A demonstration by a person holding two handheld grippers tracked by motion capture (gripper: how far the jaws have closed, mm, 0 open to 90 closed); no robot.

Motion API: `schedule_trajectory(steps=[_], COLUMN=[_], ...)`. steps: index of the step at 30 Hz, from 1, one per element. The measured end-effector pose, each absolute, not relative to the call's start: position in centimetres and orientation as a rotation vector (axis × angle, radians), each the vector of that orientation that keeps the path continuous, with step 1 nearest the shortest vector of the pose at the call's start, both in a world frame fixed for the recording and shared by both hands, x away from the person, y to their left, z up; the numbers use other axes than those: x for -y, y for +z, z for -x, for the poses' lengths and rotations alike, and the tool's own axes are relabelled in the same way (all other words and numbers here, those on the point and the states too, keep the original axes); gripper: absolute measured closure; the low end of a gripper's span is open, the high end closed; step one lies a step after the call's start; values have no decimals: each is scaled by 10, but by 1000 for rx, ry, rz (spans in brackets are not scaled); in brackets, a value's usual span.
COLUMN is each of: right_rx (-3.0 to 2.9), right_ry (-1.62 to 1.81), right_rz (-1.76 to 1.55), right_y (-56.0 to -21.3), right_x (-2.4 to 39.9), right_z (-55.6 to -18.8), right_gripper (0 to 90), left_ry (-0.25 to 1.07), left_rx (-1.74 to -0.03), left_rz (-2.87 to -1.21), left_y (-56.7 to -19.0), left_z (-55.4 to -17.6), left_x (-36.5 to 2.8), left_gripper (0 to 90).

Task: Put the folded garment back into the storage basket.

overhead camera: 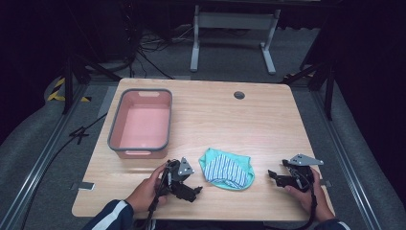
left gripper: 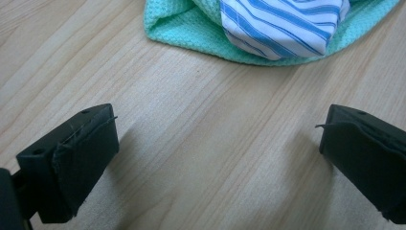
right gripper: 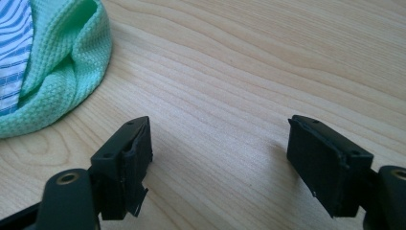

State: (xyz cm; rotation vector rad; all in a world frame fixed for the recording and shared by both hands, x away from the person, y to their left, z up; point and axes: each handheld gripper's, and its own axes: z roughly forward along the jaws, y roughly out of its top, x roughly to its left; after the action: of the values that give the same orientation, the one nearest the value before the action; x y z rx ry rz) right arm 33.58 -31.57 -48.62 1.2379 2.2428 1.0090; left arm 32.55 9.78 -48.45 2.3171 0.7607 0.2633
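Observation:
A mint-green waffle cloth [overhead camera: 227, 168] with a blue-and-white striped cloth [overhead camera: 225, 170] bunched on top lies near the front middle of the wooden table [overhead camera: 230, 120]. My left gripper [overhead camera: 191, 191] rests low on the table just left of the pile, held by a hand, jaws wide apart with only bare wood between them [left gripper: 215, 143]; the green cloth [left gripper: 191, 33] and striped cloth [left gripper: 282, 24] lie ahead of it. My right gripper [overhead camera: 273, 177] sits to the right of the pile, also open over bare wood [right gripper: 218, 158], the green cloth [right gripper: 67, 72] at its left.
A pink basin [overhead camera: 142, 122] with a grey rim stands empty at the table's left. A round cable hole [overhead camera: 239, 95] lies at the back. Beyond the table are a white metal frame [overhead camera: 234, 33] and dark floor with cables.

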Motion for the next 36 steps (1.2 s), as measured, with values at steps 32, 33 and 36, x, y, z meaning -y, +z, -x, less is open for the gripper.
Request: schedule_trajectory(steps=[32, 33, 36], right_rx=[-2233, -2233, -2246], right_ry=[1088, 1088, 1121], right_rz=[-1318, -1318, -1276], right_y=[-470, -470, -461], right_x=[307, 307, 298], right_z=[-332, -332, -328], right_gripper=[235, 235, 255], left_ry=[196, 195, 201], left_rx=[-554, -546, -557], left_rz=[-2408, -2415, -2422], left_y=[-479, -478, -474], left_z=[-341, -342, -346], left_x=[-97, -96, -94], left_gripper=[68, 68, 143])
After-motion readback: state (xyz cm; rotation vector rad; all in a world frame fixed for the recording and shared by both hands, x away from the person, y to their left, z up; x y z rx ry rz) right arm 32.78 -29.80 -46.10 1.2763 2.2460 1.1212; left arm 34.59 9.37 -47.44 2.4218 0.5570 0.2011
